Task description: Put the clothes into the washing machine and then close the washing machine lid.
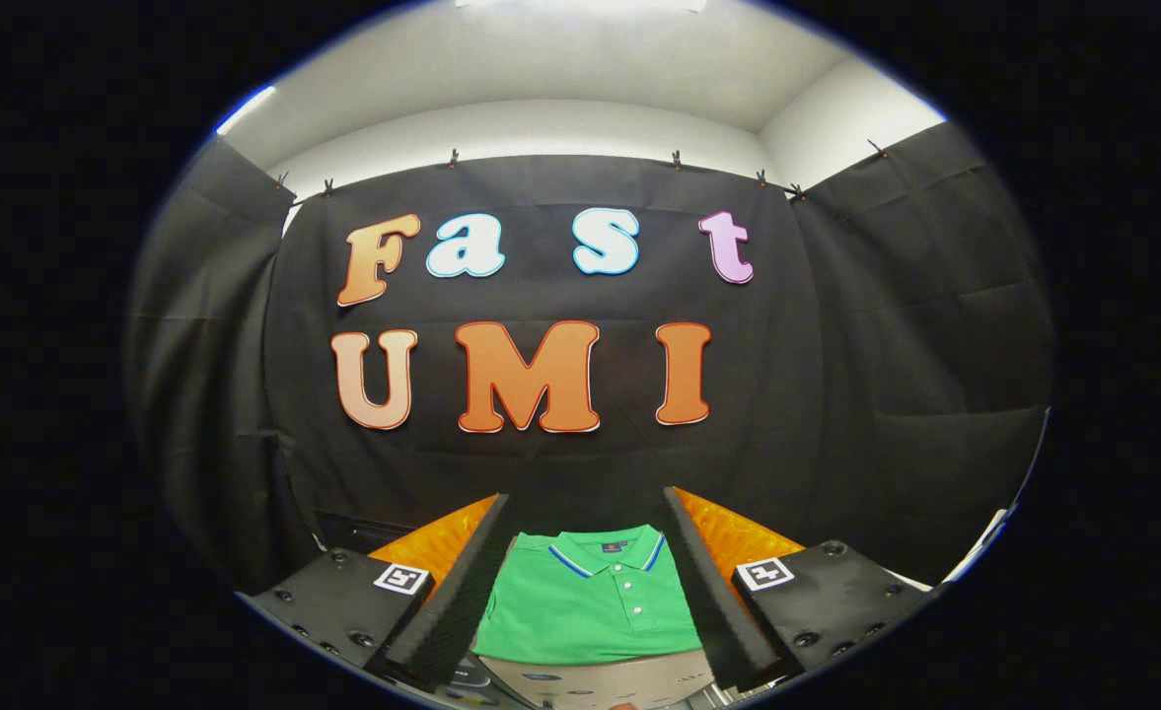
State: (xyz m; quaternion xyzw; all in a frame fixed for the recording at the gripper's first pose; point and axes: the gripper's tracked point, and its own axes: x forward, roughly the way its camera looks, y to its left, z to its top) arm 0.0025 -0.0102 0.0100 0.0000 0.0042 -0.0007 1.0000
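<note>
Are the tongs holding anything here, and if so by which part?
Nothing is held. The tongs are open, with the folded green polo shirt lying untouched between and beyond them.

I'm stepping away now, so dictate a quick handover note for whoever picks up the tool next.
Tool: fingers open, holding nothing, spread to either side of the shirt as seen in the gripper view.
Green polo shirt: folded flat, collar toward the black cloth wall, lying between and just ahead of the fingers.
Done: nothing yet; the shirt is not picked up.
Left: grasp the shirt, put it in the washing machine, close the lid.
</note>
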